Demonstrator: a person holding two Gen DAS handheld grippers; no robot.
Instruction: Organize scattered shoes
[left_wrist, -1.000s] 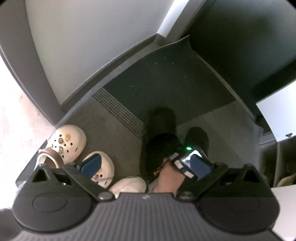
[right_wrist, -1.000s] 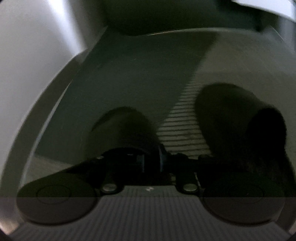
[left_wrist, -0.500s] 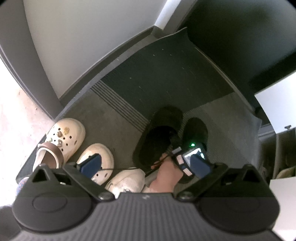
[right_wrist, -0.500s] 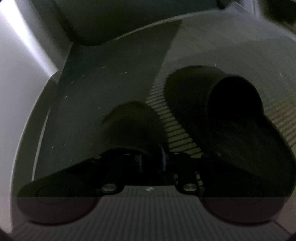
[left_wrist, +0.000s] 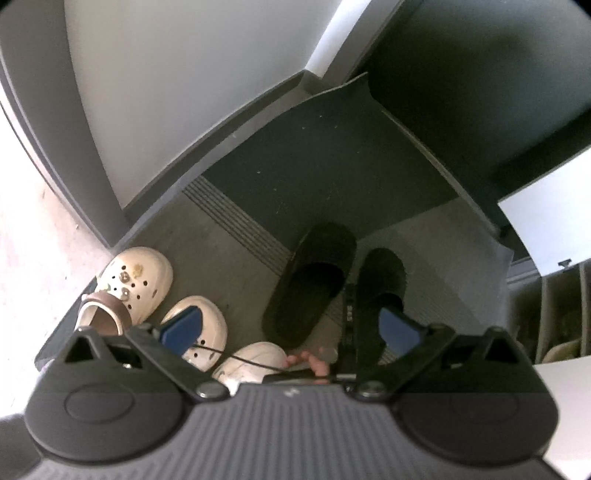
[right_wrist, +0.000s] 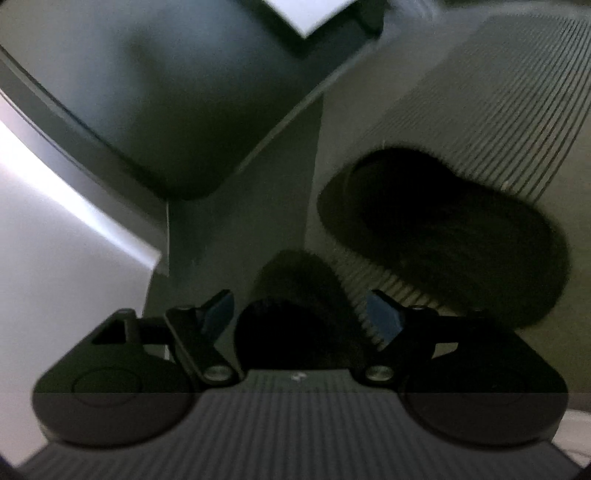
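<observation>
L cam high, R low; both see black slippers (left_wrist: 314, 280).

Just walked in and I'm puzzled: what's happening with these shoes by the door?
A person with handheld tongs in each hand is tidying shoes on a doormat. The right tongs are open around one black slipper, its mate beside it. The left tongs hover open, holding nothing, above the cream clogs.
</observation>
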